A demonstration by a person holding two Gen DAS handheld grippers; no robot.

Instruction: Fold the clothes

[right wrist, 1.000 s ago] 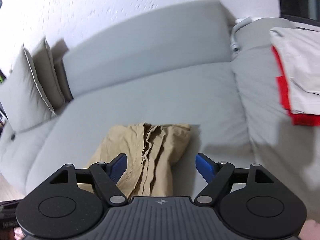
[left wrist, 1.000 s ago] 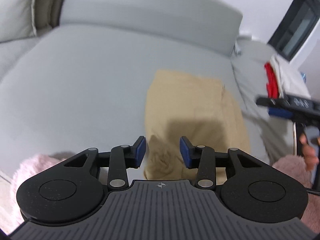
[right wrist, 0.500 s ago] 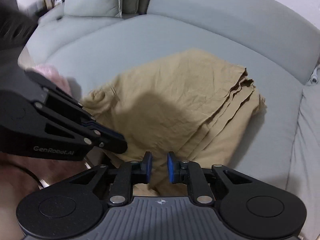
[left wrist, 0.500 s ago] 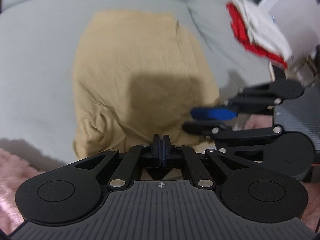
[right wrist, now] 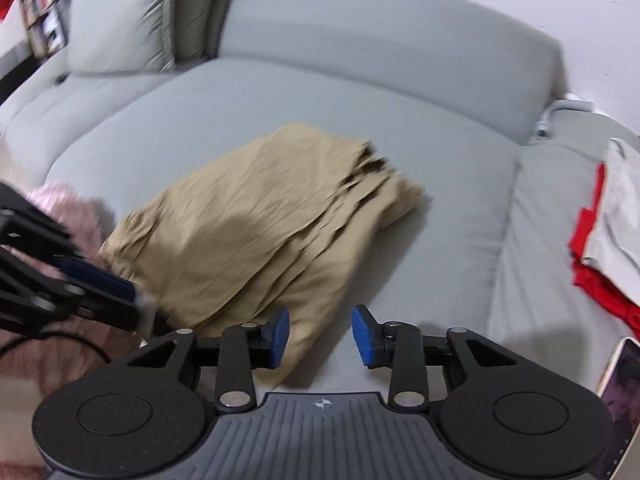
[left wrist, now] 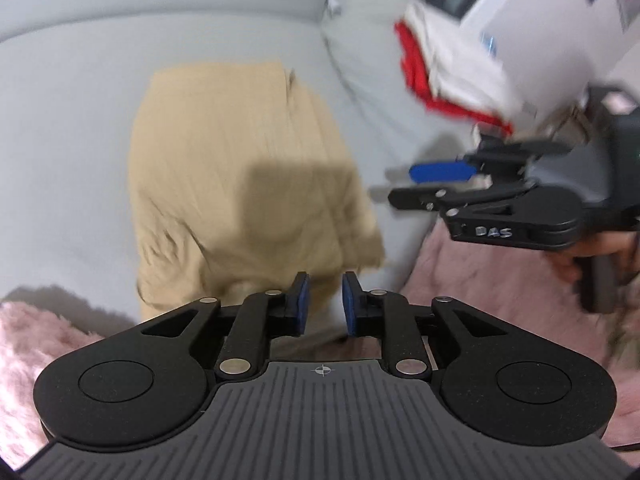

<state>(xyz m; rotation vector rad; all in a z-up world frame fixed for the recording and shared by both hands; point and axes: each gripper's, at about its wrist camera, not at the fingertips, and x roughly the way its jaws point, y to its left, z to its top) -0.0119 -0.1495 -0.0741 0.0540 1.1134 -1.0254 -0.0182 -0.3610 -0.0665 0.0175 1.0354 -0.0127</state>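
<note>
A tan folded garment lies on the grey sofa seat; it also shows in the right wrist view. My left gripper is open with a small gap and empty, just above the garment's near edge. My right gripper is open and empty, over the garment's near right corner and the seat. The right gripper also shows in the left wrist view, off to the right of the garment. The left gripper's fingers show at the left of the right wrist view.
A stack of folded red and white clothes sits on the sofa's right section, also in the right wrist view. Pink fuzzy fabric lies near me. Grey cushions stand at the back left. A phone lies at the right edge.
Both grippers were shut or nearly shut half a second ago and are now open. Both have pulled back from the garment, which lies flat on the seat.
</note>
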